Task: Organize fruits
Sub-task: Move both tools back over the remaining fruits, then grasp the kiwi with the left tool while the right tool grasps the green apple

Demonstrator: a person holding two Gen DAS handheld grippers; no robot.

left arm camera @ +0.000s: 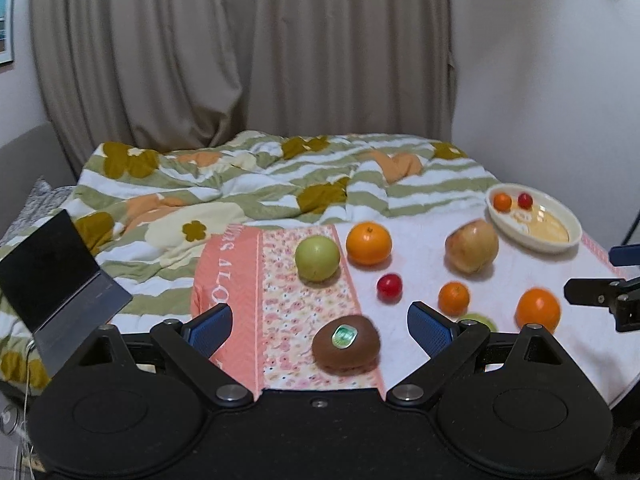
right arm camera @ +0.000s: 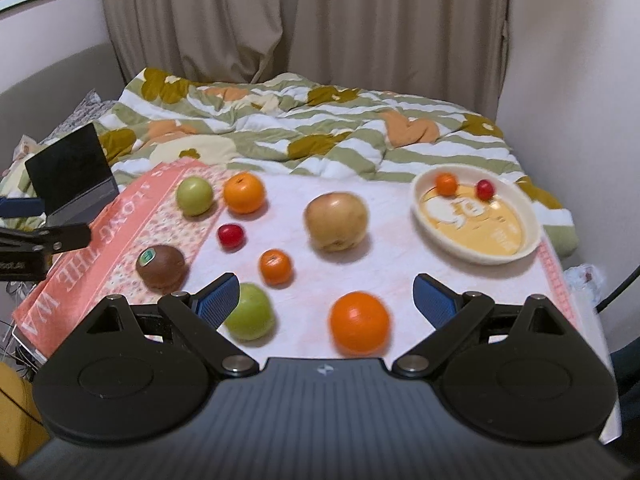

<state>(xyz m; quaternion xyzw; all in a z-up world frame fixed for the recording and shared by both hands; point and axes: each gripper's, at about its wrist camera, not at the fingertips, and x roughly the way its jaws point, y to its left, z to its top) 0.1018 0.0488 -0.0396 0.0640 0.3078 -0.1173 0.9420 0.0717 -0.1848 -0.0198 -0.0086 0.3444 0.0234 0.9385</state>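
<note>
Lying between the spread left tongs (left arm camera: 319,322), the kiwi (left arm camera: 346,343); right tongs (right arm camera: 326,296) spread over an orange (right arm camera: 359,323).

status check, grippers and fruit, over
Left gripper open over brown kiwi. Right gripper open, empty. Cream oval dish holds two small fruits. Nothing blocking.

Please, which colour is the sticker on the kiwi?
The sticker on the kiwi is green with a pale rim, clearest in the left wrist view.
</note>
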